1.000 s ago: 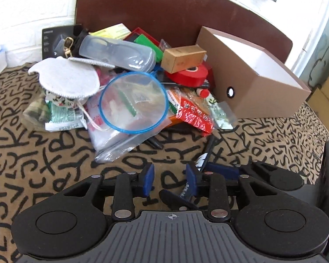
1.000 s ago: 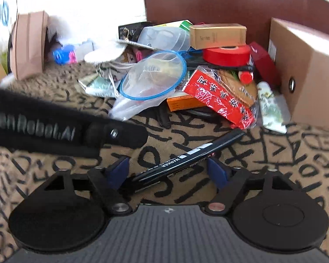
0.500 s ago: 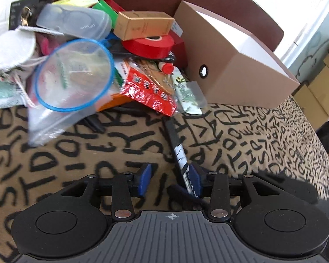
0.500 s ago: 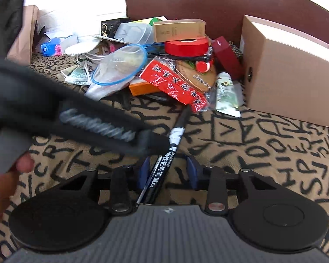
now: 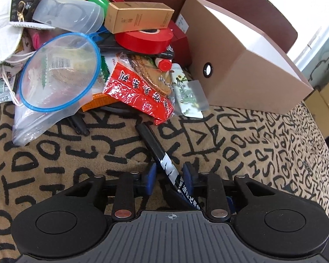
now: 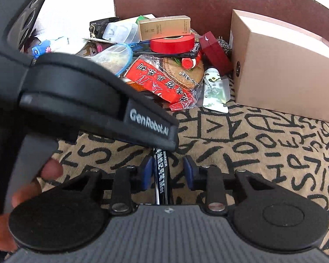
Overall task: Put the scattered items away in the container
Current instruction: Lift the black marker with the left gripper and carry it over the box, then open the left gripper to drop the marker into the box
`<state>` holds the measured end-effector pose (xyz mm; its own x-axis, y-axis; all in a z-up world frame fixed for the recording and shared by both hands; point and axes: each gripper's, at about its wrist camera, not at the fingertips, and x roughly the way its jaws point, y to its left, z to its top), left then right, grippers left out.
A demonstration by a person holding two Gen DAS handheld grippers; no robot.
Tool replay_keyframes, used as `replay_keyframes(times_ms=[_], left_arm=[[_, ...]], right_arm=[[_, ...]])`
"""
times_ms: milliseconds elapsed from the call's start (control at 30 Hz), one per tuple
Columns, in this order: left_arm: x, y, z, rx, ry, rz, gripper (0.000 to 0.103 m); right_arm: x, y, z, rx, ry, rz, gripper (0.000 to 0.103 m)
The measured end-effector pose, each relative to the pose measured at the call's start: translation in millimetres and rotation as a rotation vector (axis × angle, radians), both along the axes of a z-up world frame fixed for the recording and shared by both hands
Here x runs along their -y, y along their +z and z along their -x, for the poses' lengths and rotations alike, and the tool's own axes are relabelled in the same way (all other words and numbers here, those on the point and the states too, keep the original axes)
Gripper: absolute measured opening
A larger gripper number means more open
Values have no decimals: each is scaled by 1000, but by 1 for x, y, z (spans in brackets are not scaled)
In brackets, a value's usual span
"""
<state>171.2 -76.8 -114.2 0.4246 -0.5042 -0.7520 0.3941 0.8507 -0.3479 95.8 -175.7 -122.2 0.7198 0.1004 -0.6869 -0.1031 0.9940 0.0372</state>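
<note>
A black marker (image 5: 158,151) with white print lies on the patterned cloth and runs back between the blue pads of my left gripper (image 5: 169,175). Those jaws are closing; the marker rests by the right pad, with a gap at the left pad. The same marker (image 6: 161,173) also lies between the pads of my right gripper (image 6: 167,172). These jaws are closing too, and it leans on the left pad, clear of the right one. The brown cardboard box (image 5: 241,70) stands open-topped at the right (image 6: 280,70).
Beside the box lies a pile: a red tape roll (image 5: 144,39), a red snack packet (image 5: 140,92), a blue-rimmed sieve (image 5: 59,72), a tan carton (image 5: 138,16), a clear case (image 5: 70,15). The left gripper's body (image 6: 94,96) and a hand (image 6: 26,192) cross the right wrist view.
Both pairs of jaws have narrowed around the marker. The left gripper has moved right, nearer the box. The marker has swung from crosswise to lengthwise in the right gripper.
</note>
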Motion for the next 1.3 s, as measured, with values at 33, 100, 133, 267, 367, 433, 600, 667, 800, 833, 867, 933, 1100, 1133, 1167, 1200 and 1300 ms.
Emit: replay_keyframes(times_ms=[33, 100, 133, 267, 367, 433, 600, 667, 800, 833, 867, 933, 1100, 1133, 1167, 1200, 1300], left_arm=[[0, 1, 1, -5, -7, 4, 19], [0, 1, 2, -9, -2, 4, 20], [0, 0, 2, -10, 0, 3, 22], [2, 1, 5, -7, 9, 1, 20], [1, 11, 12, 10, 17, 11, 20], [1, 22, 15, 30, 22, 28, 20], [11, 60, 20, 112, 13, 55, 21], [17, 76, 18, 143, 7, 72, 21], [36, 108, 12, 209, -11, 91, 23], [43, 115, 9, 222, -15, 95, 24], [51, 122, 5, 237, -22, 97, 25], [66, 135, -5, 267, -35, 103, 24], [106, 159, -40, 304, -73, 123, 33], [115, 161, -49, 302, -81, 127, 33], [123, 162, -59, 297, -84, 128, 33], [131, 162, -68, 291, -89, 126, 33], [151, 153, -99, 259, -96, 129, 34]], right_arm=[[0, 1, 0, -3, 9, -11, 17], [0, 1, 2, -5, 24, -7, 18], [0, 1, 2, -5, 30, -4, 18], [4, 2, 2, -11, 27, -32, 17], [7, 9, 7, 7, 27, -59, 17], [10, 18, 11, 32, 23, -69, 17], [21, 49, 17, 117, 10, -63, 17], [26, 62, 17, 155, 1, -57, 17], [44, 89, 11, 222, -22, -65, 17], [50, 95, 8, 234, -28, -75, 17], [57, 101, 4, 245, -35, -87, 17], [71, 113, -7, 269, -47, -107, 17], [109, 133, -45, 304, -81, -136, 17], [117, 135, -54, 301, -92, -143, 17], [125, 136, -62, 296, -101, -152, 17], [133, 134, -72, 288, -110, -160, 17], [151, 127, -100, 260, -128, -167, 17]])
